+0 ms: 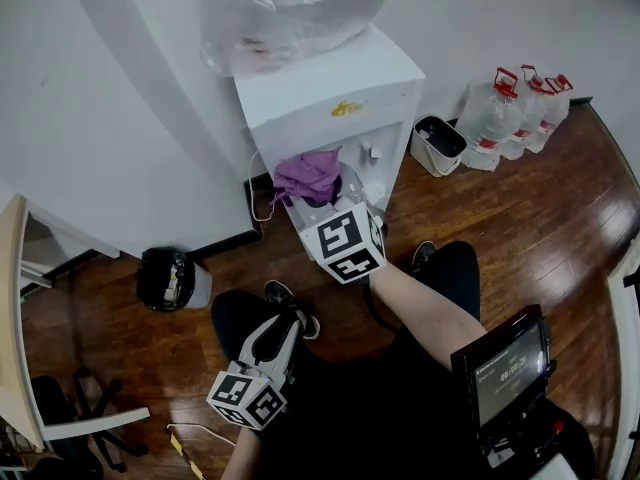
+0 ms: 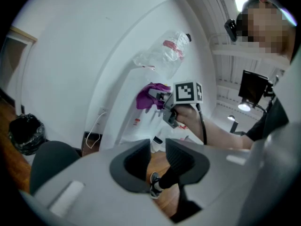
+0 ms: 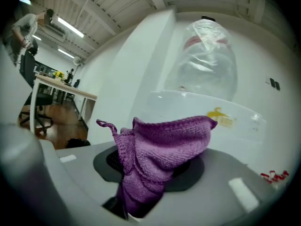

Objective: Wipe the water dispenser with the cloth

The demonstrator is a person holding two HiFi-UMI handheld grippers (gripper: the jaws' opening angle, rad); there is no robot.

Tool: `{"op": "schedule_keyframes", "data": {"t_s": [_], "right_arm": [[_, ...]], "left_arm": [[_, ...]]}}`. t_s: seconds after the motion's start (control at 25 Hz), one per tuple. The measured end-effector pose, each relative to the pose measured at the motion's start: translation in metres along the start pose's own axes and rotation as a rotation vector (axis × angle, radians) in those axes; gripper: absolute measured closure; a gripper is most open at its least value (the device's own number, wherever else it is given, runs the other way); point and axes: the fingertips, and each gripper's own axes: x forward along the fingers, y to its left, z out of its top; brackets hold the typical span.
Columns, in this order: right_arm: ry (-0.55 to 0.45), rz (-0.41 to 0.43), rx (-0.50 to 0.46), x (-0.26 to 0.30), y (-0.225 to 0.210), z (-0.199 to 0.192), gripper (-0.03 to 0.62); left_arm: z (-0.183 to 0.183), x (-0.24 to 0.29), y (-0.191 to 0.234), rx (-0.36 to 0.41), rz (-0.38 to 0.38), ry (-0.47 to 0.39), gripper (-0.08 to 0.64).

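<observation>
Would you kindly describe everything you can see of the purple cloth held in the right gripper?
The purple knitted-looking cloth is soft, crumpled and bunched into folds, with one twisted corner sticking up. It is clamped between the jaws of the right gripper, spilling above them. It is held at the front of the white water dispenser, by the tap recess; contact cannot be confirmed.

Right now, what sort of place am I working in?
Most likely an office. A bottle-fed water dispenser stands on wood flooring with spare water jugs nearby, and the right gripper view shows a desk and office chair under strip lights.
</observation>
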Motion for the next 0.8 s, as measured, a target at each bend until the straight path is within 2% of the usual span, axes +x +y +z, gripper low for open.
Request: {"op": "schedule_keyframes", "data": {"t_s": [0.16,0.28,0.44,0.52,0.64,0.72,0.8], "right_arm": [[0.044,-0.186,0.082,-0.029,-0.1,-0.035,0.415],[0.086,-0.32,0.105,-0.057,-0.172,-0.062,0.416],[0.142,-0.445,0.152,-0.076,-0.237,-0.097,0.415],[0.085,-0.458,0.165,-0.08,-0.243,-0.089,0.415],[-0.004,-0.396,0.115,-0.071,-0.215,-0.07,0.416],[0.038,-0.358,0.102,-0.061,-0.194,-0.092,0.416],[0.12,-0.321,0.131,-0.05,-0.177,-0.134,0.416]], "left_arm": [[-0.002,0.008,-0.007,0.003,-0.026,0.015,0.436],[-0.006,0.013,-0.009,0.009,-0.054,0.014,0.436],[-0.009,0.015,-0.011,0.013,-0.065,0.011,0.436],[-0.009,0.014,-0.01,0.008,-0.056,0.013,0.436],[-0.011,0.014,-0.006,0.001,-0.048,0.009,0.436],[-0.01,0.013,-0.007,0.005,-0.044,0.011,0.436],[-0.005,0.012,-0.01,0.01,-0.03,0.026,0.436]]}}
